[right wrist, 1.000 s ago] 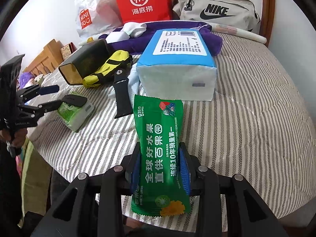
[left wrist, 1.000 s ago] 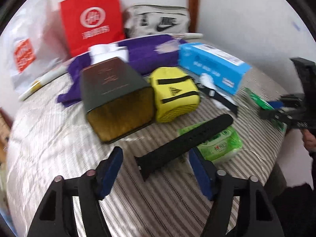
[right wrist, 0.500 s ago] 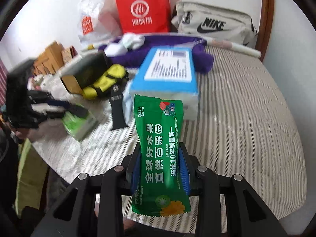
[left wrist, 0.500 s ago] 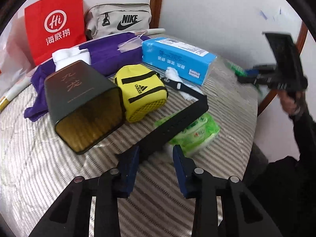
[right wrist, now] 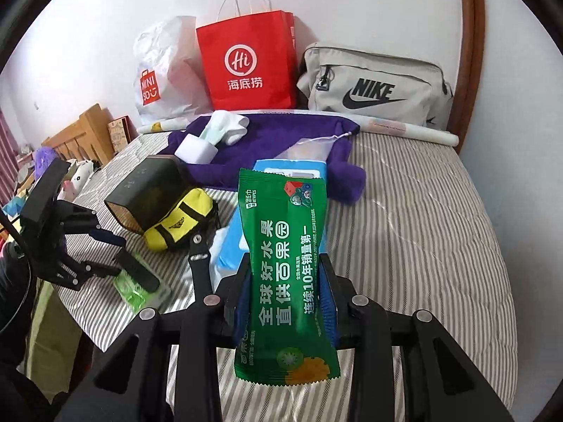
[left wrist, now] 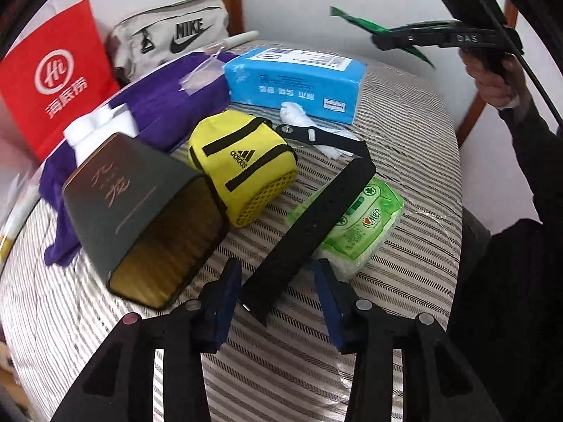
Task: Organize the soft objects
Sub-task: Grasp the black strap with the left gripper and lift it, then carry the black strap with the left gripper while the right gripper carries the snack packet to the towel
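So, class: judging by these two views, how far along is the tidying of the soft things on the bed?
Nothing looks sorted yet. In hand: the right tongs grip a green packet; the left tongs, which were just opening, straddle a black strap, not pressing. Left: yellow Adidas pouch, green tissue pack, blue tissue pack.

Glossy green wrapper [right wrist: 286, 274]; matt, seemingly rubber strap [left wrist: 309, 225].

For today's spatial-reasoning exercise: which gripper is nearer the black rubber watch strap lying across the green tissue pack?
Left. The left gripper has the black rubber watch strap between its jaws; the right gripper is raised away, clamping a green snack packet.
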The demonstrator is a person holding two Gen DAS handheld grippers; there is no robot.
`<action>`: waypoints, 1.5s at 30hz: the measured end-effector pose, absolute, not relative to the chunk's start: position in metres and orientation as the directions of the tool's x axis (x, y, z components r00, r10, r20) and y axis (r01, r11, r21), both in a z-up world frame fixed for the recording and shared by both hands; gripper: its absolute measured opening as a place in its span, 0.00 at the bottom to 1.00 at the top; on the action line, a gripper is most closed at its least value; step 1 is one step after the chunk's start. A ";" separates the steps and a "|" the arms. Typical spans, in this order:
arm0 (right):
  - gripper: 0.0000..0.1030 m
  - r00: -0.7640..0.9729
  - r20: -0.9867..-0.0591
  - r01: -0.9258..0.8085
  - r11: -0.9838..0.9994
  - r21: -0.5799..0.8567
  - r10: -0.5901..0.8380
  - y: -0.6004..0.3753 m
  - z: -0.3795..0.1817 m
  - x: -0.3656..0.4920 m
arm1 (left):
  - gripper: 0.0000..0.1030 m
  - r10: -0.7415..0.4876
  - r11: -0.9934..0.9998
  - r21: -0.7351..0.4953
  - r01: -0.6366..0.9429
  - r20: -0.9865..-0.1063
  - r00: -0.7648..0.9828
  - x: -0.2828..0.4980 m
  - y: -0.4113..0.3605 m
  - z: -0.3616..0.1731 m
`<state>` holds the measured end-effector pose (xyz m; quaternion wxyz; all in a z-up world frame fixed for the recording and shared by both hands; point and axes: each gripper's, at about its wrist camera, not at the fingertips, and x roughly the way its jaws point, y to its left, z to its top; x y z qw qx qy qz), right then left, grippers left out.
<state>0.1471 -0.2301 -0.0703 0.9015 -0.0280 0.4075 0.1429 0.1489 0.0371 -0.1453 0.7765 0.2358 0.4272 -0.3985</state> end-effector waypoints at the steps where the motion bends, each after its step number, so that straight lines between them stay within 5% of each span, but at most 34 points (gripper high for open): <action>1: 0.33 0.624 -0.745 -0.283 0.957 0.066 0.236 -0.227 -0.071 0.151 | 0.45 -0.425 0.560 0.017 0.828 -0.852 0.305 0.152 0.036 -0.145; 8: 0.33 0.603 -0.756 -0.313 0.947 0.068 0.253 -0.209 -0.076 0.165 | 0.49 -0.462 0.517 -0.016 0.856 -0.847 0.263 0.159 0.028 -0.157; 11: 0.33 0.603 -0.756 -0.316 0.947 0.066 0.254 -0.207 -0.077 0.168 | 0.25 -0.475 0.530 -0.013 0.848 -0.833 0.284 0.155 0.030 -0.156; 17: 0.33 0.611 -0.749 -0.316 0.946 0.068 0.257 -0.207 -0.075 0.173 | 0.11 -0.483 0.590 -0.051 0.806 -0.822 0.301 0.142 0.040 -0.155; 35: 0.33 0.651 -0.708 -0.302 0.949 0.090 0.275 -0.210 -0.055 0.177 | 0.04 -0.399 0.849 -0.142 0.508 -0.804 0.441 0.124 0.053 -0.148; 45: 0.33 0.663 -0.690 -0.321 0.943 0.090 0.291 -0.205 -0.042 0.176 | 0.04 -0.397 0.871 -0.149 0.468 -0.774 0.494 0.110 0.056 -0.118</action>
